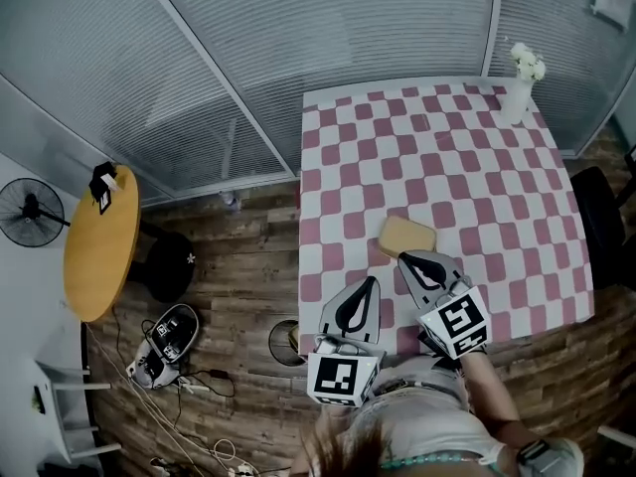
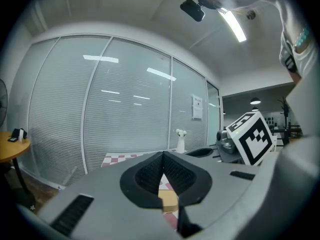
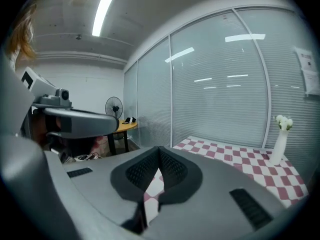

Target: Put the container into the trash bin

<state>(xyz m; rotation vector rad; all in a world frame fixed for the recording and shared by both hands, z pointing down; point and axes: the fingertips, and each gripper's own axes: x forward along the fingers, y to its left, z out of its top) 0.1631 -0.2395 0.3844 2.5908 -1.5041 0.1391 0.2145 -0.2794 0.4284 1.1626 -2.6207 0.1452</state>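
The left hand-held gripper (image 1: 371, 281) is held low at the near edge of the worktop (image 1: 447, 147), pointing away from the person and only slightly downward. Its jaws are clenched tip to tip with nothing between them. Through the slot below its tips, the left gripper view shows the tan container (image 2: 168, 199) lying ahead on the checked cloth.

The right hand-held gripper (image 1: 403, 257) reaches further over the worktop on an outstretched forearm (image 1: 494, 400). It is also pinched closed and empty, and in the right gripper view only pink and white squares show beneath it. Its tips come right up to the near edge of the container (image 1: 407, 235), though the head view leaves it unclear whether they touch.

The container lies flat on the near half of the worktop, just beyond both grippers. The round dark trash bin (image 1: 285, 343) stands on the wooden floor by the worktop's near left corner, left of the left hand-held gripper.

Further left are a fan (image 1: 30, 212), a round wooden table (image 1: 99, 246), a black stool (image 1: 171, 264) and loose cables (image 1: 199, 435). A white vase of flowers (image 1: 519, 95) stands at the worktop's far right corner
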